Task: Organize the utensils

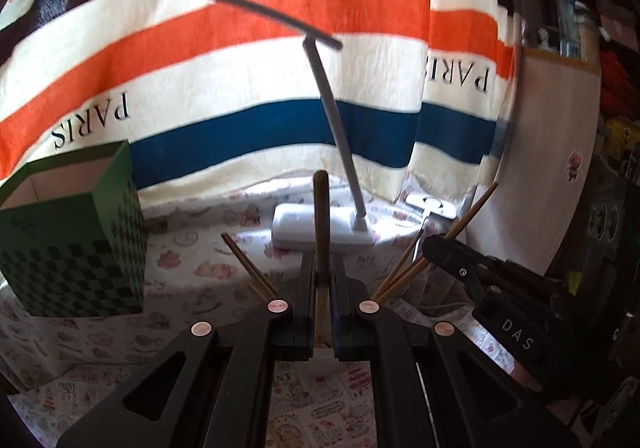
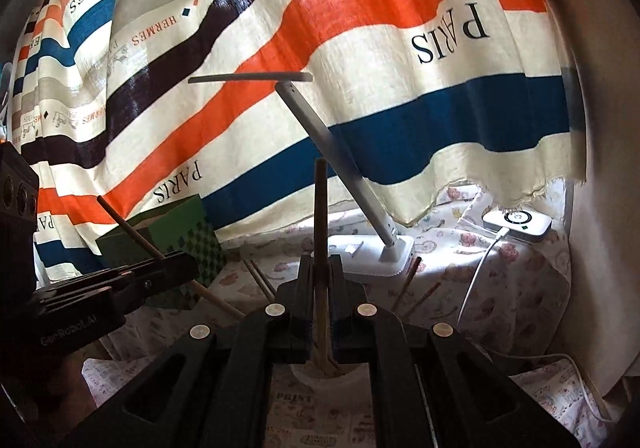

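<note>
Each hand-held gripper is clenched on one wooden chopstick. The left hand-held gripper (image 1: 323, 268) pinches a dark-tipped chopstick (image 1: 321, 216) that stands nearly upright between its jaws. The right hand-held gripper (image 2: 320, 272) grips a second chopstick (image 2: 320, 232) the same way, above what looks like a pale round dish (image 2: 324, 376), mostly hidden.

More chopsticks are loose on the surface (image 1: 192, 248): a pair (image 1: 248, 268) just left of the left jaws and a few more (image 1: 400, 272) to their right.

The green checkered box (image 1: 76, 240) stands at the far left, open-topped, and is likely where the utensils go; its inside cannot be seen, so I cannot tell whether anything is in it.

By this showing the sorting is at an early or middle stage: two sticks lifted, several left lying.

A white desk lamp (image 1: 328, 226) stands farther back before the striped curtain (image 1: 240, 80).
</note>
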A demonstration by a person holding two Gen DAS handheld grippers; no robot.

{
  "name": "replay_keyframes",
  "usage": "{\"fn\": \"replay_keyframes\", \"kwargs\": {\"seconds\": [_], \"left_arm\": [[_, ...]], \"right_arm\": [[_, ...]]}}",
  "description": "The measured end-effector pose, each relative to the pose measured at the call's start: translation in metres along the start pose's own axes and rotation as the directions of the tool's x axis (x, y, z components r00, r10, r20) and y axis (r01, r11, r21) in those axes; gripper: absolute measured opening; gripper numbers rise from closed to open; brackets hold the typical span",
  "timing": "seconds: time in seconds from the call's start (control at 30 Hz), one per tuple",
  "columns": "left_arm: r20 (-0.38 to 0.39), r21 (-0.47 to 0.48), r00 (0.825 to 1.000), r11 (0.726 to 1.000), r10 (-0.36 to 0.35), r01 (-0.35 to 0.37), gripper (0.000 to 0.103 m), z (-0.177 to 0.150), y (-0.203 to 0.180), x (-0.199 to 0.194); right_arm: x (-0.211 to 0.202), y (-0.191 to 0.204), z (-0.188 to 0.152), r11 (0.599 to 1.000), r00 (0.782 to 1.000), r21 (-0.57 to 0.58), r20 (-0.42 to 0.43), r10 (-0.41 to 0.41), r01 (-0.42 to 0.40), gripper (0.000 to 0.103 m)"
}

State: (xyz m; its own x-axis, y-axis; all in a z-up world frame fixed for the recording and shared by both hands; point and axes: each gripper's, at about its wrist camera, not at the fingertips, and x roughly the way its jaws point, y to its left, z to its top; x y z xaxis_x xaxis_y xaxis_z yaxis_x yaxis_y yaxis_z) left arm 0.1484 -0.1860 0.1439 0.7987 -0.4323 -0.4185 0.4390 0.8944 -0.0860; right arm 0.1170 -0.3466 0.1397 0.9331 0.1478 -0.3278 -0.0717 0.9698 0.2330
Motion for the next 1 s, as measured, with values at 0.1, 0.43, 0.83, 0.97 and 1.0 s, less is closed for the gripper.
{"fn": "replay_keyframes", "kwargs": {"seconds": [0.1,0.43,0.83,0.97,1.0], "left_arm": [[-0.043,-0.009,0.999,1.000,0.004,-0.004,0.005,-0.006,0.003,0.015],[-0.166,-0.005,0.986,1.000,0.020,-0.022,0.005,0.000,0.011,0.070],[-0.195,-0.018,0.981,1.000,-0.008,0.005,0.005,0.013,0.011,0.098],[-0.157,-0.005,0.988,1.000,-0.004,0.004,0.028,0.013,0.011,0.093],[-0.135,-0.001,0.991,1.000,0.004,-0.005,0.042,0.014,0.012,0.089]], "right_arm": [[0.010,-0.007,-0.006,0.999,0.999,0.035,-0.046,0.007,-0.006,0.007],[0.048,-0.016,-0.026,0.995,0.983,0.091,-0.177,0.046,-0.030,0.007],[0.064,-0.034,-0.034,0.987,0.973,0.162,-0.225,0.057,-0.020,0.007],[0.064,-0.037,-0.032,0.986,0.973,0.165,-0.223,0.060,-0.023,0.007],[0.064,-0.037,-0.032,0.987,0.974,0.161,-0.219,0.054,-0.018,0.007]]}}
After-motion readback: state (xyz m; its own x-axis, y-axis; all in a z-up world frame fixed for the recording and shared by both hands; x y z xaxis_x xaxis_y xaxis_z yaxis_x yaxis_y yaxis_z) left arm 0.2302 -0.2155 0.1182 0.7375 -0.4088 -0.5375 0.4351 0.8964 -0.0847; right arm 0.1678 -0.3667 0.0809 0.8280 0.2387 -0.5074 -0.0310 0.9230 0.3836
